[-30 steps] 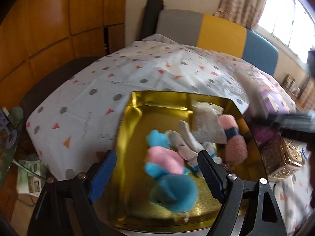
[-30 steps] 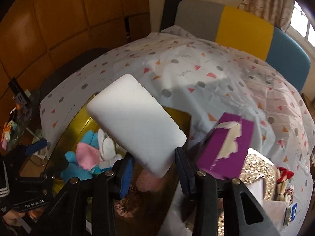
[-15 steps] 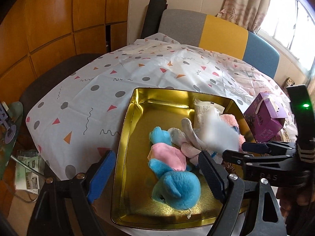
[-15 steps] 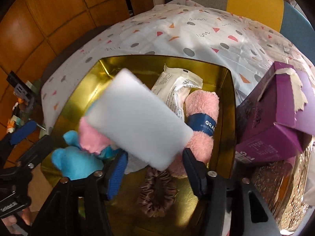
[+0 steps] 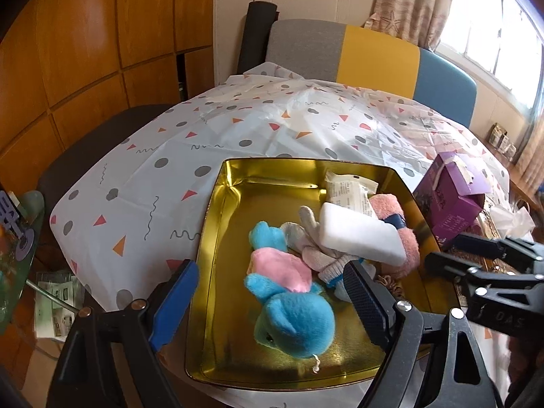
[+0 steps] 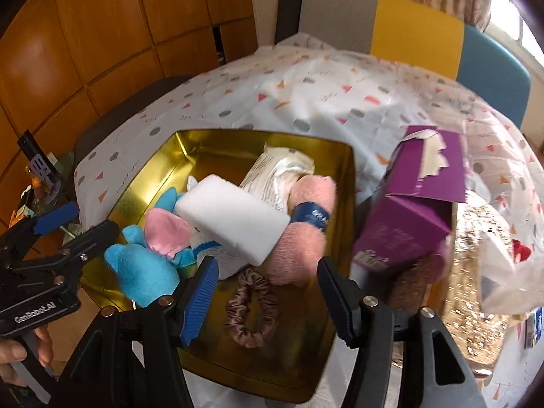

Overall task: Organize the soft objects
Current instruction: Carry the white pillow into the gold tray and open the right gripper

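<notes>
Around you the room is walled at nine o'clock with orange wood panelling (image 5: pixel 85 68), and a curtained window (image 5: pixel 493 34) glares at two o'clock. A bench back in grey, yellow and blue (image 5: pixel 374 54) stands at twelve o'clock behind the table. The table carries a white tablecloth (image 5: pixel 238 129) printed with grey dots and orange triangles, creased and shiny.

On the cloth, at the near edge, sits the gold tin tray (image 5: pixel 217 238), its walls mirror-bright. A purple carton (image 6: pixel 408 224) with a torn flap stands just beside the tray at three o'clock.

Inside the tray you have the soft things heaped toward its right half: the white sponge block (image 6: pixel 234 214) lies tilted on top of the pile, resting across a pink fluffy roll (image 6: pixel 306 238) and a blue and pink plush toy (image 5: pixel 289 306). A brown scrunchie (image 6: pixel 248 306) lies on the tray floor at six o'clock of the sponge.

Your right gripper (image 6: pixel 265 292) stands parted and grips nothing, the sponge free ahead of its tips. Your left gripper (image 5: pixel 268 302) is spread wide over the plush, pads touching nothing.
</notes>
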A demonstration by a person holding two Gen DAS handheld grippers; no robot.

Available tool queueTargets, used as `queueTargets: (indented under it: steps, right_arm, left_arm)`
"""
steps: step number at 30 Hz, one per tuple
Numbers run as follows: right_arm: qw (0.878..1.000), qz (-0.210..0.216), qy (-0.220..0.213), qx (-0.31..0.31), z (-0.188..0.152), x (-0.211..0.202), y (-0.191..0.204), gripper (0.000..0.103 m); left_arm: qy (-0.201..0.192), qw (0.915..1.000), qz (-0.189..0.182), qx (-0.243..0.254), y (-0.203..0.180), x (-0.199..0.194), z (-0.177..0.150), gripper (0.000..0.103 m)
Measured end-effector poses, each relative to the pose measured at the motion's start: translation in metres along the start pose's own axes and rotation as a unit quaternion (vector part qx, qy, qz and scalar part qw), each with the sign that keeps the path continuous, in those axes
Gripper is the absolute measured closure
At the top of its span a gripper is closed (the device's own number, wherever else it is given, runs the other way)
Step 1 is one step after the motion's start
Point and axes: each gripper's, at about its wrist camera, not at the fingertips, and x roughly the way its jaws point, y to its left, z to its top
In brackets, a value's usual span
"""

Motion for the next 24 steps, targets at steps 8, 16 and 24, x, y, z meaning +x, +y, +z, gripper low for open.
queueTargets:
  steps: [8,16,24]
  right_arm:
    - [0.998,-0.039,-0.052,0.005,-0.001,-0.035,-0.018,0.042]
    - [0.993,-0.068,-0.081,0.044,-0.006,-0.064,-0.059,0.042]
    - [0.985,-0.105,-0.106,0.089,-0.016,-0.094,-0.108,0.042]
  left_arm:
    - [-0.002,0.9996,-0.007,0.026,-0.017,-0.004,-0.003,0.014]
    - [-0.004,0.9986,-0.016,0.05,-0.034,-0.008,-0.004,0.014]
    - [-0.005,0.997,-0.026,0.073,-0.052,-0.011,-0.004,0.014]
